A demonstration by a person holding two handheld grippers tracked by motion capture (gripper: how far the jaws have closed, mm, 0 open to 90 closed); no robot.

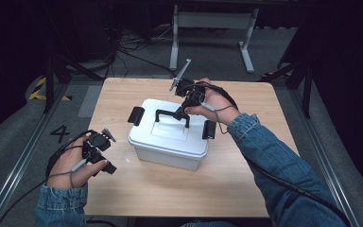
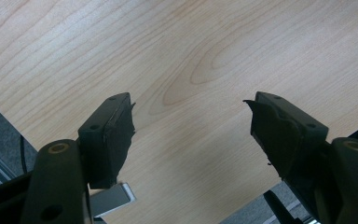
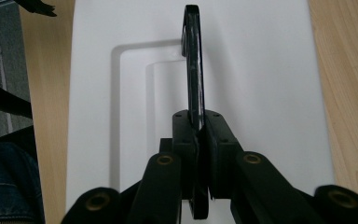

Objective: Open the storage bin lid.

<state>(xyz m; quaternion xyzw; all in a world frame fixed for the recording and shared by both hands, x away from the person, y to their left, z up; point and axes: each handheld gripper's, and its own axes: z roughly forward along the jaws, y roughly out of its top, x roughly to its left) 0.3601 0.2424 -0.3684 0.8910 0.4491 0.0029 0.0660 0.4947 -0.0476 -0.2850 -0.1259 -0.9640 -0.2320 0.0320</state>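
Observation:
A white lidded box (image 1: 168, 142) stands in the middle of the wooden table (image 1: 246, 175). Its black carry handle (image 1: 170, 114) is raised upright over the lid (image 3: 261, 70). My right gripper (image 1: 183, 109) is shut on that handle (image 3: 193, 70) near its right end, the jaws pinching the thin black bar. Black side latches (image 1: 135, 115) flare out at both ends of the box. My left gripper (image 1: 108, 165) hovers open over bare wood (image 2: 191, 60) at the table's front left, left of the box, with nothing between its fingers (image 2: 112, 135).
Bare wood lies in front of and behind the box. The table's left edge and grey floor (image 2: 0, 135) are close under my left gripper. A white frame stand (image 1: 212, 28) and cables sit on the floor beyond the table.

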